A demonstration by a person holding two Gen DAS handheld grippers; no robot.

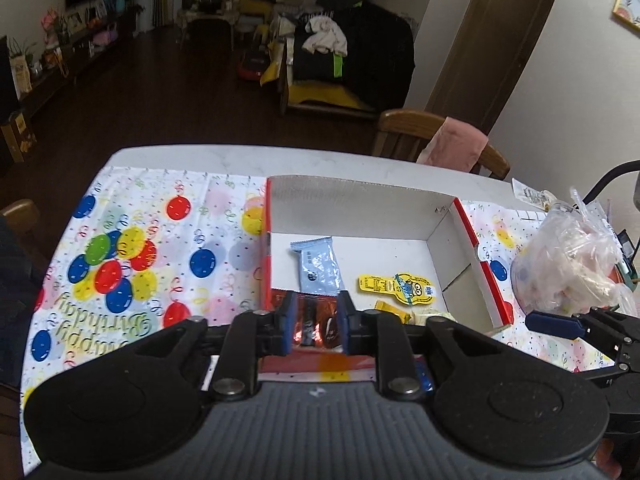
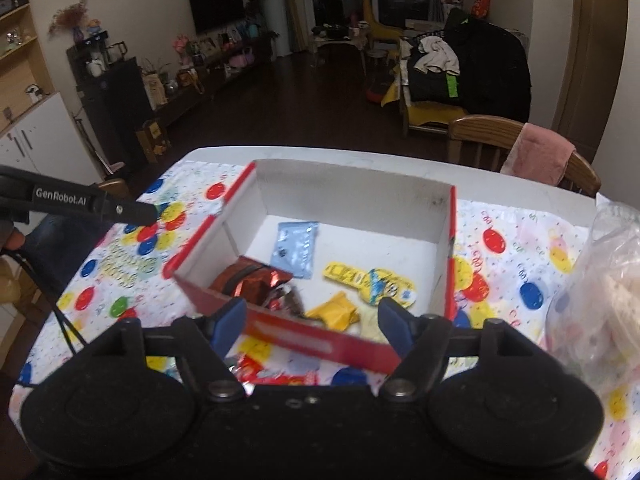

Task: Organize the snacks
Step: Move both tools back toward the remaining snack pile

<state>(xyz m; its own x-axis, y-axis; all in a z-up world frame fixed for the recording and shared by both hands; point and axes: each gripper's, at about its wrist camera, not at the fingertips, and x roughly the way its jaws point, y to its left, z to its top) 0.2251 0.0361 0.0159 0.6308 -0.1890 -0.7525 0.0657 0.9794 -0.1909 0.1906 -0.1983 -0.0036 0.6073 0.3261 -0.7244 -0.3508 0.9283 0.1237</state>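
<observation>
Red foil marks the packet (image 1: pixel 314 322) that is pinched between the blue pads (image 1: pixel 289 322) of the left gripper (image 1: pixel 316 326), which is held just over the near wall of the box (image 1: pixel 348 210). From the right wrist view the same packet (image 2: pixel 250 284) is seen inside the box's near left corner. Ahead of the left fingers, a pale blue sachet (image 1: pixel 320 266) is laid flat on the white floor of the box. Ahead and to their right, a yellow cartoon-faced pack (image 1: pixel 396 288) is found, with a small yellow wrapper (image 1: pixel 392 311) nearer, just beside the right finger.

The right gripper (image 2: pixel 312 324) is held with its fingers spread wide and nothing between the pads; the red near wall of the box (image 2: pixel 320 340) is seen crossing the gap. A red wrapper (image 2: pixel 272 372) is lying on the balloon-print cloth (image 1: pixel 132 264) below that gap. Right of the right fingers, a clear bag (image 2: pixel 600 304) is seen.
</observation>
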